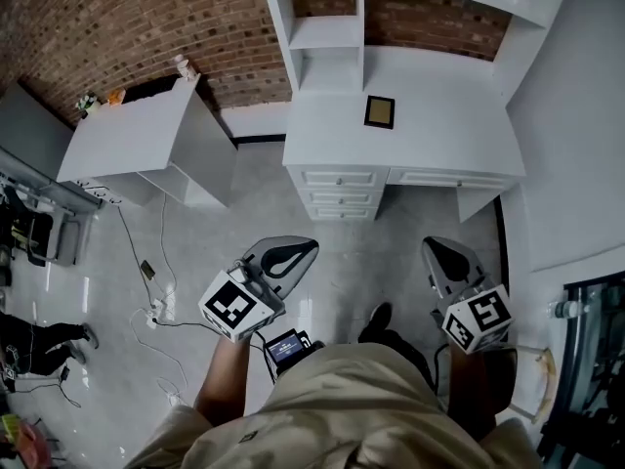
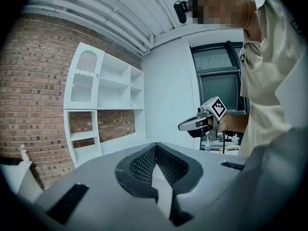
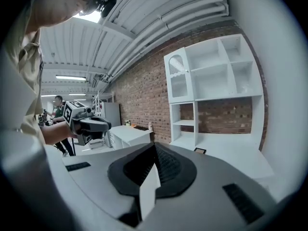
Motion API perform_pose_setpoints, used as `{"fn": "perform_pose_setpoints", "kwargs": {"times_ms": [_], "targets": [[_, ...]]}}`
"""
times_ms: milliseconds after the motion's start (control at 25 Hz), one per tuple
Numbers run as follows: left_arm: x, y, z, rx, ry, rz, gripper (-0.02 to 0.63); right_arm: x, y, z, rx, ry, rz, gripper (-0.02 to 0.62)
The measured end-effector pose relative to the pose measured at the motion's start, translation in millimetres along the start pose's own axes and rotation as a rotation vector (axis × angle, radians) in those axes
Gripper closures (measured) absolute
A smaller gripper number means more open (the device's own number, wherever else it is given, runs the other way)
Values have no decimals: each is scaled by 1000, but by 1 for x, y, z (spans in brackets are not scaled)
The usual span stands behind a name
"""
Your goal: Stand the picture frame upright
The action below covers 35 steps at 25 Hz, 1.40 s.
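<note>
The picture frame [image 1: 379, 111], dark with a gold inner border, lies flat on the white desk [image 1: 439, 140], near the shelf unit. In the right gripper view the picture frame [image 3: 199, 151] shows small and flat on the desktop, far beyond the jaws. My left gripper [image 1: 291, 255] and right gripper [image 1: 441, 254] hang over the floor, well short of the desk's front. Both are shut with nothing between their jaws. Each gripper view shows the other one held out to the side: the left gripper [image 3: 89, 124] and the right gripper [image 2: 196, 124].
A white shelf unit [image 1: 327, 32] stands on the desk against the brick wall, with drawers [image 1: 340, 191] below the desktop. A second white desk [image 1: 137, 135] stands at the left. Cables and a power strip [image 1: 156, 311] lie on the floor. A person [image 3: 58, 105] stands far off.
</note>
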<state>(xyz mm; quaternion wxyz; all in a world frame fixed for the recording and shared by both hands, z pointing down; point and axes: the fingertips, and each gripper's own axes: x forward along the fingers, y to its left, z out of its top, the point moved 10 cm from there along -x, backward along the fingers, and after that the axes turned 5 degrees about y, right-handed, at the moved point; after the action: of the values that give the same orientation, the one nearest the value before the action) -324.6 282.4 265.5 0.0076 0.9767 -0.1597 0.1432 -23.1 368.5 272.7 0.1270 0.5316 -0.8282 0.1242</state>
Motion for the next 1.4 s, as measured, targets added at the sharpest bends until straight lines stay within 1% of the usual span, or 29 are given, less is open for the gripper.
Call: {"fn": "perform_pose_setpoints", "kwargs": {"times_ms": [160, 280, 480, 560, 640, 760, 840, 1080, 1280, 1400], "targets": [[51, 7, 19, 1, 9, 26, 600, 7, -61, 7, -7, 6, 33, 592], [85, 13, 30, -1, 18, 44, 600, 12, -101, 12, -33, 3, 55, 592], [128, 23, 41, -11, 53, 31, 600, 20, -141, 11, -3, 15, 58, 592], [141, 33, 45, -10, 60, 25, 600, 26, -151, 8, 17, 26, 57, 592], [152, 45, 45, -17, 48, 12, 600, 35, -158, 5, 35, 46, 51, 592], [169, 71, 37, -28, 63, -18, 600, 52, -170, 7, 34, 60, 33, 592], [184, 91, 31, -29, 60, -49, 600, 64, -179, 12, 32, 66, 5, 592], [219, 161, 45, -5, -30, -132, 600, 107, -194, 46, 22, 78, -81, 592], [233, 220, 42, -10, -51, -196, 600, 152, -197, 78, 3, 65, -141, 592], [243, 247, 41, -1, -53, -218, 600, 175, -201, 83, 15, 79, -162, 592]]}}
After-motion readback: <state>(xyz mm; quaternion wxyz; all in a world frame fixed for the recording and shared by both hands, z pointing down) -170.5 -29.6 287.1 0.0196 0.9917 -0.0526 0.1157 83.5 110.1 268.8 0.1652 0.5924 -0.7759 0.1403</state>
